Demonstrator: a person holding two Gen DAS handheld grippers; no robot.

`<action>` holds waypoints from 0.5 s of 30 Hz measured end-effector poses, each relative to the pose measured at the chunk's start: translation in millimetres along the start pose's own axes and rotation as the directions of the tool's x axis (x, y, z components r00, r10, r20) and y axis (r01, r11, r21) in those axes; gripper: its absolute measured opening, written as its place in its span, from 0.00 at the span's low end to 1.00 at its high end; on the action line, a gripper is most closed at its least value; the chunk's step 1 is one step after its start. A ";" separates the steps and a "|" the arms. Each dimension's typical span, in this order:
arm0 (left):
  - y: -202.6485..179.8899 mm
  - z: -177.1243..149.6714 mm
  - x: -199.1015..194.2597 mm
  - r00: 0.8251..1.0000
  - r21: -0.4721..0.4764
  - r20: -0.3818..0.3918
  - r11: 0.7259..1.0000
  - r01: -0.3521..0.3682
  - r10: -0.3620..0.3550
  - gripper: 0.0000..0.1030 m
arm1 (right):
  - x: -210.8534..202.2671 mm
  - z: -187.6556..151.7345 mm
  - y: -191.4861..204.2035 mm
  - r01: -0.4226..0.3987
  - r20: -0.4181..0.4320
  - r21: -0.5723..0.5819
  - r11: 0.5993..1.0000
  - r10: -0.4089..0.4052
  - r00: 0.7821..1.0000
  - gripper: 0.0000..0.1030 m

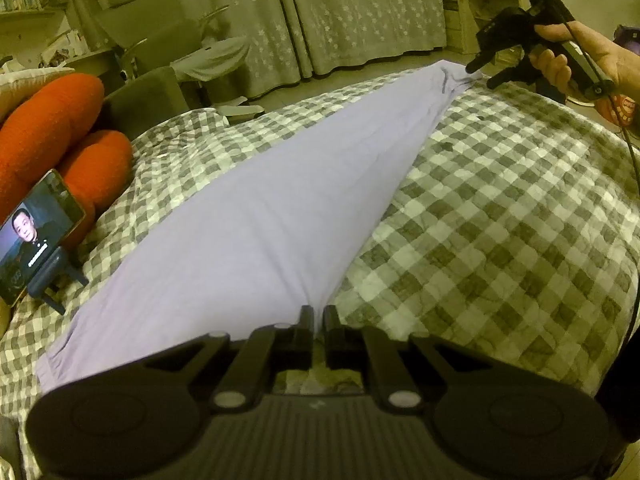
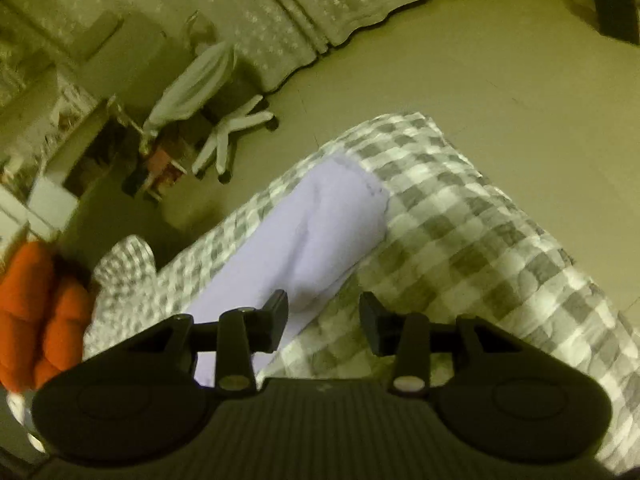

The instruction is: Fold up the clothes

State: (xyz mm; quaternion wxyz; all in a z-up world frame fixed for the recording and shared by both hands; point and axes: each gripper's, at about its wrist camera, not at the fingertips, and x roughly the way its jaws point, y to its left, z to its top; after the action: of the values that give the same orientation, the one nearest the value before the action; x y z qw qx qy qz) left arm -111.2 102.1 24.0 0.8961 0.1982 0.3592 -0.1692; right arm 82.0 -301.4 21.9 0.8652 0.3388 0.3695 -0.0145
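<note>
Left tool (image 1: 318,316) pinches lilac garment (image 1: 280,200); right tool (image 2: 324,312) angled down, agape

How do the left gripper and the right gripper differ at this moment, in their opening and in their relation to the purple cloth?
The left gripper is shut, pinching the near end of the purple cloth; the right gripper is open, and nothing is pressed between its fingers.
The left one holds cloth; the right one is at the far end without gripping it.
Both are over the checkered blanket.
</note>
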 end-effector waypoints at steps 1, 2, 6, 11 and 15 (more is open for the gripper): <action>-0.6 -0.1 1.0 1.000 0.000 -0.004 1.000 -0.002 0.002 0.05 | 0.9 1.4 -1.1 0.001 0.008 0.003 1.000 -0.001 1.000 0.43; -1.0 -0.3 2.6 1.000 0.003 -0.008 1.000 -0.005 0.005 0.05 | 1.7 2.8 -2.1 0.001 0.016 0.006 1.000 -0.001 1.000 0.43; -3.6 -1.0 4.7 1.000 0.015 -0.010 1.000 -0.015 0.015 0.06 | 6.1 6.5 -4.2 -0.003 0.044 0.018 1.000 0.003 0.999 0.43; -3.5 -0.1 7.5 1.000 0.009 -0.013 1.000 -0.021 0.021 0.06 | 10.1 4.1 2.6 -0.002 0.046 -0.003 1.000 0.002 0.999 0.34; -5.7 0.2 10.0 0.999 0.004 -0.014 0.999 -0.038 0.038 0.06 | 17.3 2.6 9.1 0.032 0.076 -0.051 0.998 -0.028 0.997 0.28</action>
State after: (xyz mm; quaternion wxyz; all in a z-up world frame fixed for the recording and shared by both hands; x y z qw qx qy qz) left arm -106.8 95.5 15.7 0.8963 0.2080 0.3612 -0.1516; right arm 98.8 -292.1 17.1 0.8867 0.3096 0.3419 -0.0303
